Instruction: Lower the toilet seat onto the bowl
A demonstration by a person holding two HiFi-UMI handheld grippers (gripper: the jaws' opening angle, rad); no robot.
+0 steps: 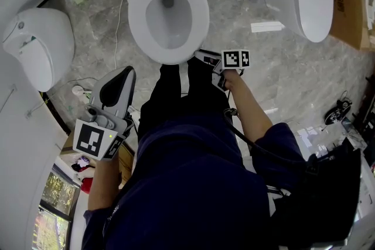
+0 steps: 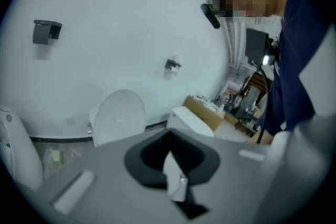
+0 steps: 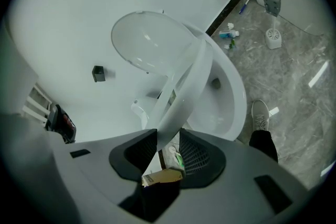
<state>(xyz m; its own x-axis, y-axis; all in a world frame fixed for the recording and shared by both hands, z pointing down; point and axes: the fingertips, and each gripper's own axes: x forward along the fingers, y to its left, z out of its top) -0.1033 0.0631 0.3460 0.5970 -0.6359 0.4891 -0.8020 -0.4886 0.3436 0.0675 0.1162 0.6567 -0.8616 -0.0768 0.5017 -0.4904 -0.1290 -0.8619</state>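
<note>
We see the right gripper (image 3: 169, 140) with its jaws pinching the front rim of the toilet seat (image 3: 191, 81); the rim fills the gap between the two ribbed pads. The seat is tilted, partway between the upright lid (image 3: 143, 42) and the bowl (image 3: 233, 99), and touches neither at its front. In the right gripper view the seat runs edge-on from the jaws up toward the hinge. A shoe (image 3: 261, 114) stands on the grey marble floor (image 3: 296, 78) just beside the bowl. A small white round item (image 3: 272, 38) lies farther off by the wall.

The left gripper (image 2: 172, 168) has its jaws pressed together with nothing between them. In the head view we see it low at the person's left side, well apart from the seat. It looks toward another toilet (image 2: 118, 115) against the white wall, with a cardboard box (image 2: 202, 109) to that toilet's right. A dark wall fixture (image 2: 46, 31) sits high on the left.
</note>
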